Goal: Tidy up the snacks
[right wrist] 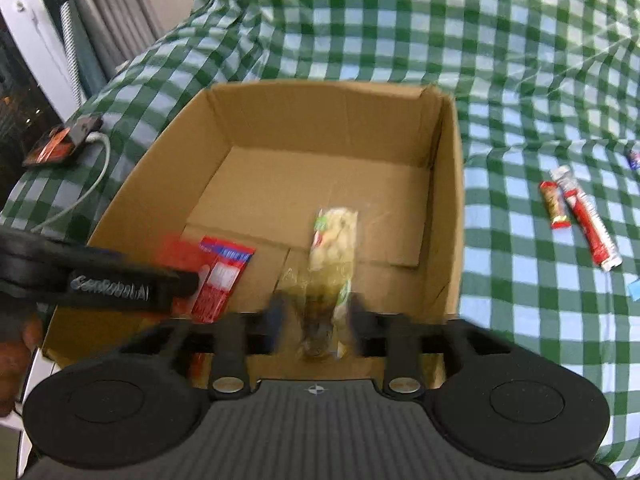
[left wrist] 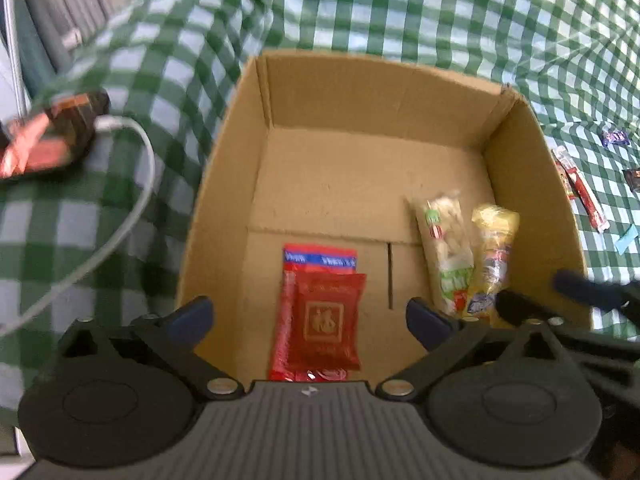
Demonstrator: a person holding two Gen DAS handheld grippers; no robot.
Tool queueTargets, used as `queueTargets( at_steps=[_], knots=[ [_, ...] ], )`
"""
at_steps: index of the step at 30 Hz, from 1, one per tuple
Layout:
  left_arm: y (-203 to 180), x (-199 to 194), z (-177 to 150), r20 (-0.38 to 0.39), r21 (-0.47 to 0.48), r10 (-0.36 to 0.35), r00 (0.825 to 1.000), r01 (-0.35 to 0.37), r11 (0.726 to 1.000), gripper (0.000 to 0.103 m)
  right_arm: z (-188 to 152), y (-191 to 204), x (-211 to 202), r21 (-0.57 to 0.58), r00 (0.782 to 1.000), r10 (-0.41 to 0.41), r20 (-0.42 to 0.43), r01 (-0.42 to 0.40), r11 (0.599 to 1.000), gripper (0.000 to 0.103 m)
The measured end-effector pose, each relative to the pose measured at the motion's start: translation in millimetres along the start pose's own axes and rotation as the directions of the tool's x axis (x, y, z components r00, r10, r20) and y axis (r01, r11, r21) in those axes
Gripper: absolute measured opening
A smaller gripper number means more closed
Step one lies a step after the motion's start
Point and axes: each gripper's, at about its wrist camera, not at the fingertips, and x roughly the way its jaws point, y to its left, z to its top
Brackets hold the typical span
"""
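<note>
An open cardboard box (left wrist: 360,92) (right wrist: 328,108) sits on the green checked cloth. Inside lie red packets (left wrist: 326,316) (right wrist: 222,276), a clear pack of pale snacks (left wrist: 442,236) (right wrist: 334,236) and a yellow-wrapped snack (left wrist: 494,256). My left gripper (left wrist: 310,314) is open and empty above the red packets. My right gripper (right wrist: 316,312) is over the box's near right part; its fingers are blurred, with a yellowish wrapped snack (right wrist: 320,320) between them. Whether it grips is unclear. The right gripper's fingers (left wrist: 520,308) show at the box's right wall in the left wrist view.
Long red snack sticks (right wrist: 588,220) (left wrist: 580,192) lie on the cloth right of the box, with small wrapped sweets (left wrist: 616,136) farther right. A dark device with a white cable (left wrist: 52,140) (right wrist: 60,144) lies left of the box. A radiator and wall stand at the far left.
</note>
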Motion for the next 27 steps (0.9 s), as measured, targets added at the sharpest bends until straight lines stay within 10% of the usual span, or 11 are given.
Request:
queueTargets(
  at_steps=[6,27],
  knots=[
    [-3.0,-13.7,-22.0,-0.004,0.040,0.015,1.000,-0.015,0.999,0.103,-12.0,-6.2,-19.6,0.031,1.000,0.005,0.028,-0.005,1.000,0.084],
    [-13.9,-121.6,-114.9,0.113,0.040,0.056,0.992,-0.061,0.997,0.103,-80.2,23.0,-136.5,-0.034,0.991,-0.005,0.134,0.009,0.999,0.095]
  ],
)
